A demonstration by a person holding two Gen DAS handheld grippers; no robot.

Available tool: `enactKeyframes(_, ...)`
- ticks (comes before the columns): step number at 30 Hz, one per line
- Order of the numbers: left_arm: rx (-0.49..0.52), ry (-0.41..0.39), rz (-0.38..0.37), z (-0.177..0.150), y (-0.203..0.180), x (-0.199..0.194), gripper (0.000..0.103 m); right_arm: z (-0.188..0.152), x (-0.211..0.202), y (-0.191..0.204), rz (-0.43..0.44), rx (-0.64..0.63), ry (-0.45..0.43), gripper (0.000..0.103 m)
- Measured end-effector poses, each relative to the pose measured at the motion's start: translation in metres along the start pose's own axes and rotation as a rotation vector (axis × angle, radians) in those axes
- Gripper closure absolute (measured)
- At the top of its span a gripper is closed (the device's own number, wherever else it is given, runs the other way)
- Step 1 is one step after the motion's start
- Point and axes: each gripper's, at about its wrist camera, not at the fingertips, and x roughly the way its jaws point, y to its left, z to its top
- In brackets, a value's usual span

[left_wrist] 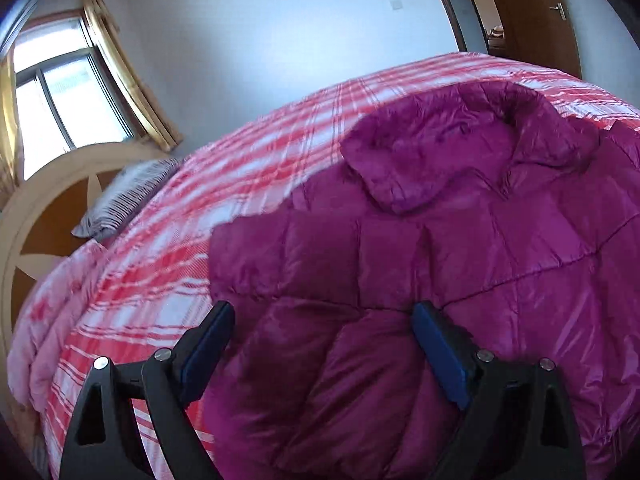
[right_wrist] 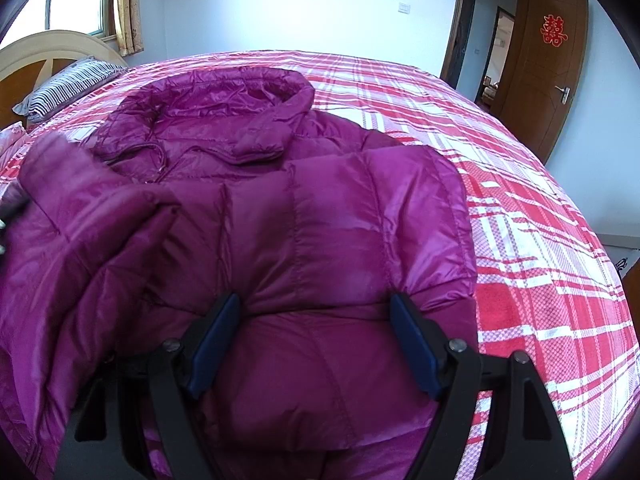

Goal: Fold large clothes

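With the jacket point(right_wrist: 304, 216) flat on the bed point(right_wrist: 540, 240) for folding, we kept left tool point(left_wrist: 324, 340) and right tool point(right_wrist: 316, 328) released above it.

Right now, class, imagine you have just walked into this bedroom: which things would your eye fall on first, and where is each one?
First comes the shiny magenta puffer jacket, spread across the near half of the bed with its collar towards the far side. Under it lies the red and white checked bedspread, which covers the whole bed. After those, the red paper ornament on the brown door at the right, and the striped pillow by the headboard at the left.
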Motion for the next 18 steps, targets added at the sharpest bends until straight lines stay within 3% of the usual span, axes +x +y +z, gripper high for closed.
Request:
enactKeyframes(3, 0.006, -0.001, 0.011, -0.001, -0.001, 0.002, 0.012, 0.0, -0.011, -0.017, 0.076, 0.07, -0.008, 0.026)
enactKeyframes(8, -0.047, 0.044, -0.033, 0.0, 0.007, 0.017, 0.009, 0.011, -0.087, -0.034, 0.005, 0.182, -0.173, 0.032)
enactKeyframes(12, -0.055, 0.044, -0.039, -0.004, 0.005, 0.016, 0.009, 0.039, -0.121, -0.001, 0.181, 0.138, -0.22, 0.041)
enactKeyframes(15, -0.073, 0.047, -0.053, -0.005, 0.01, 0.018, 0.008, 0.049, -0.104, 0.04, 0.361, 0.088, -0.155, 0.055)
enactKeyframes(18, -0.086, 0.046, -0.066, -0.006, 0.011, 0.017, 0.008, 0.048, -0.07, 0.068, 0.396, 0.048, -0.089, 0.056)
